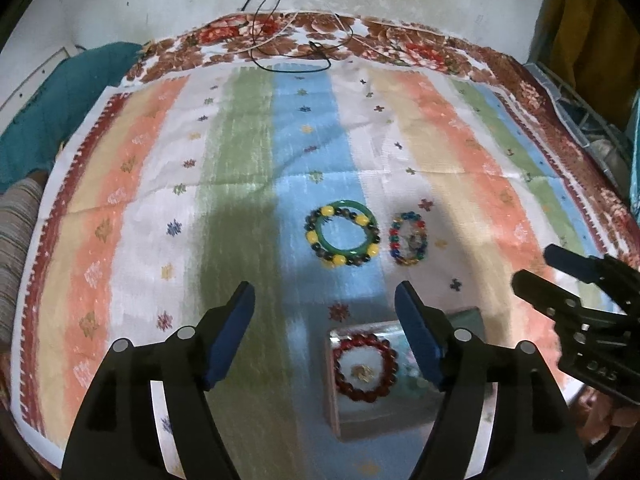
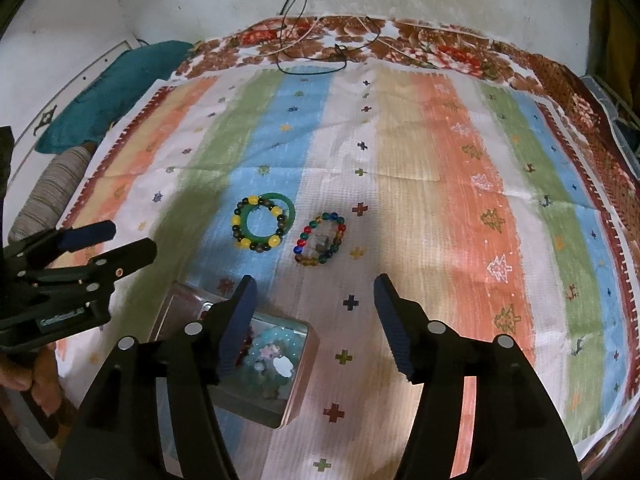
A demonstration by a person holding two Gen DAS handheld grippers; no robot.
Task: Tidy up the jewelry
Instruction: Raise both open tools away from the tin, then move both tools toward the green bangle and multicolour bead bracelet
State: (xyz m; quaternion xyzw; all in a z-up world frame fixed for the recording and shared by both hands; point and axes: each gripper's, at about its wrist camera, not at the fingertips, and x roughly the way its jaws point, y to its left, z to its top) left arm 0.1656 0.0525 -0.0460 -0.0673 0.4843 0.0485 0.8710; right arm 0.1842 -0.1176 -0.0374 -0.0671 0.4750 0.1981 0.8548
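On the striped cloth (image 1: pixel 460 168) lies a green bangle (image 1: pixel 342 236) (image 2: pixel 262 222) with a yellow-and-dark bead bracelet on top of it. Just right of it is a multicolour bead bracelet (image 1: pixel 409 239) (image 2: pixel 320 240). Nearer to me is an open metal box (image 1: pixel 333 392) (image 2: pixel 304 384) holding a dark red bead bracelet (image 1: pixel 366 366) and a pale teal one (image 2: pixel 276 356). My left gripper (image 1: pixel 325 290) (image 2: pixel 130 240) hovers over the box, open and empty. Beside it to the right, my right gripper (image 2: pixel 315 282) (image 1: pixel 536 266) is also open and empty, with its left finger over the box.
A black cable (image 1: pixel 292 60) loops at the far edge near the wall. Off the cloth's left side are a teal cloth (image 1: pixel 72 100) and a striped bundle (image 1: pixel 16 240). A crate (image 1: pixel 580 120) stands at the right. A person's hand (image 2: pixel 24 376) holds the left gripper.
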